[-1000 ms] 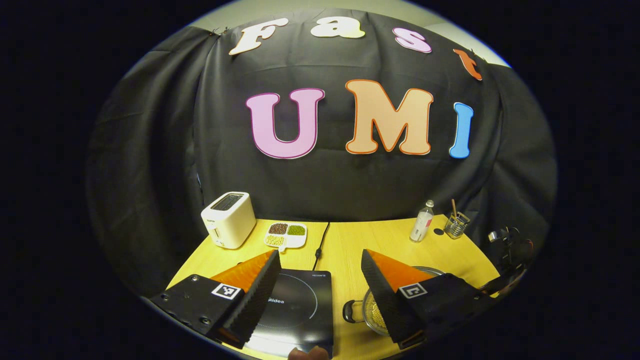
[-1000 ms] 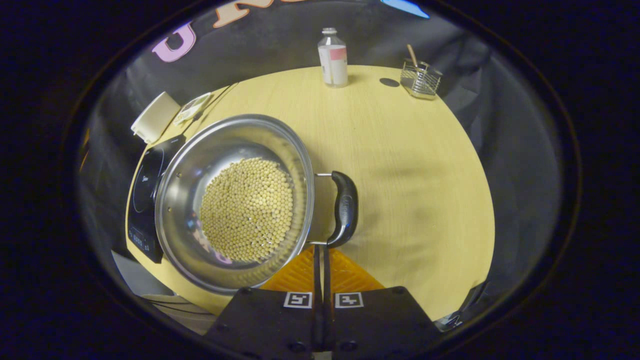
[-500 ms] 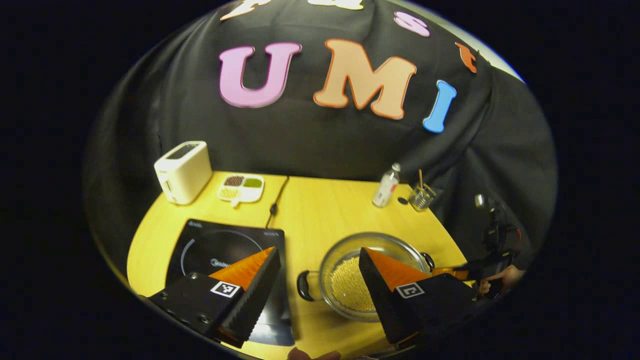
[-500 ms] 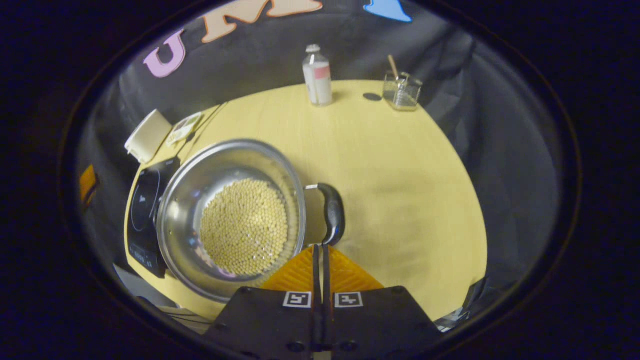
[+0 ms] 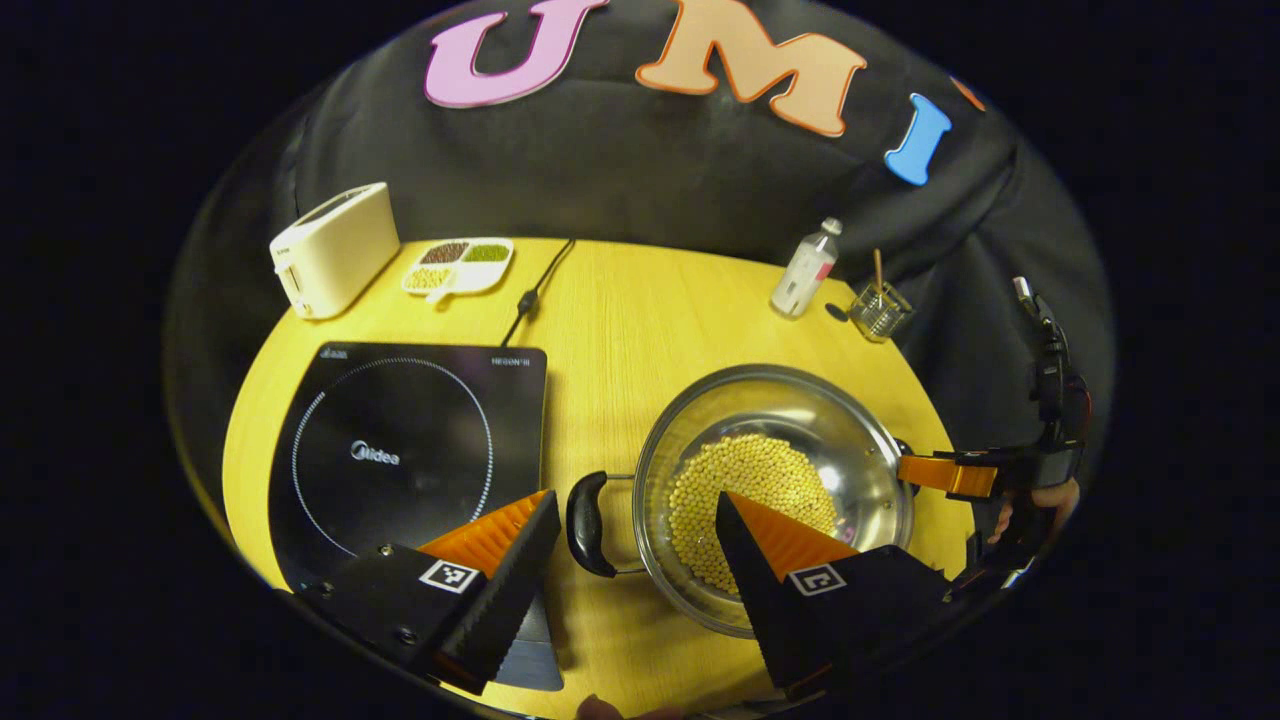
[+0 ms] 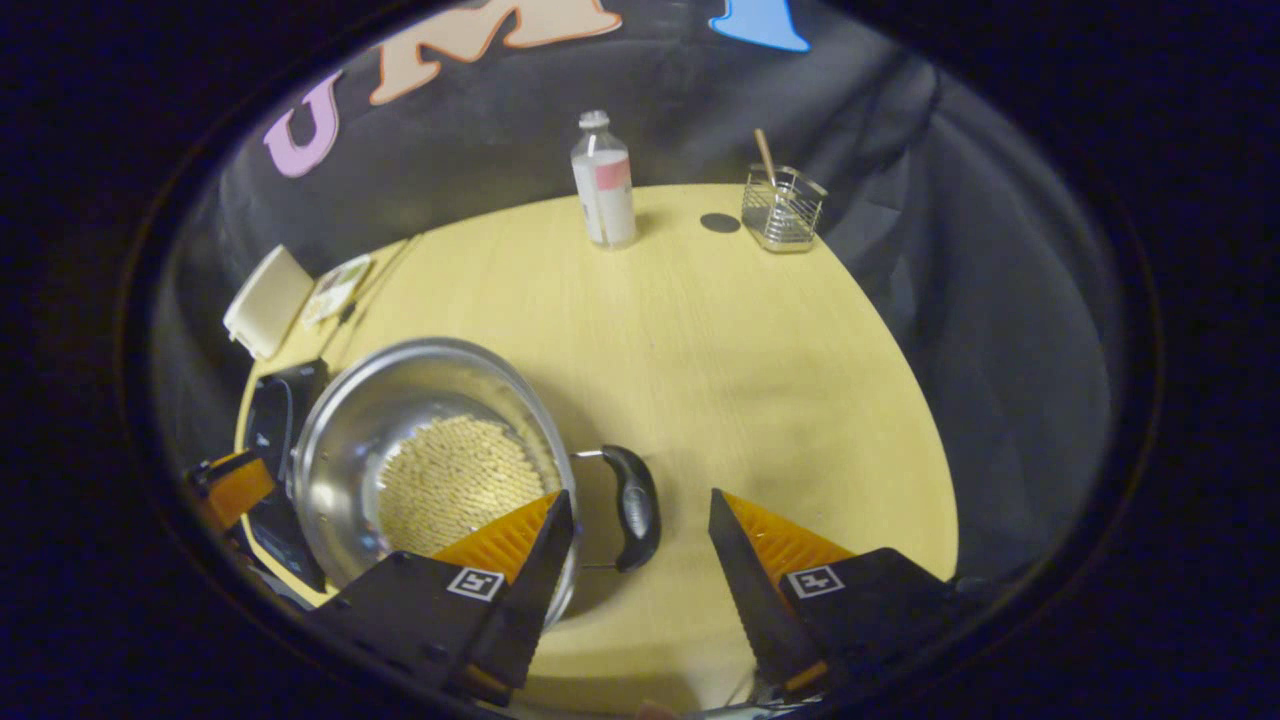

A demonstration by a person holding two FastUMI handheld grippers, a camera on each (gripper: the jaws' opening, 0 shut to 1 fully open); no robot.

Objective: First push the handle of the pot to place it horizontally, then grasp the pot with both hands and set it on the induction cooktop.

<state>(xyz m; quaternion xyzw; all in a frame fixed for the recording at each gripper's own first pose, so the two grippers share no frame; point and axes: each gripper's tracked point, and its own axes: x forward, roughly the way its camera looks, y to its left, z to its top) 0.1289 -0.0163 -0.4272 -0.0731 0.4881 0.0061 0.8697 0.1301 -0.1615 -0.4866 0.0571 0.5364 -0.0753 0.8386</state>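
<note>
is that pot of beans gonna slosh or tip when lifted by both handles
The steel pot looks rigid, with a handle on each side, so an even lift probably stays level. The loose soybeans would likely slide if it tilts. They lie shallow, so it is probably not heavy.

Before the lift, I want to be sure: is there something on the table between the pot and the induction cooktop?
Nothing visible. In the left gripper view, only bare table lies between the pot and the induction cooktop.
</note>
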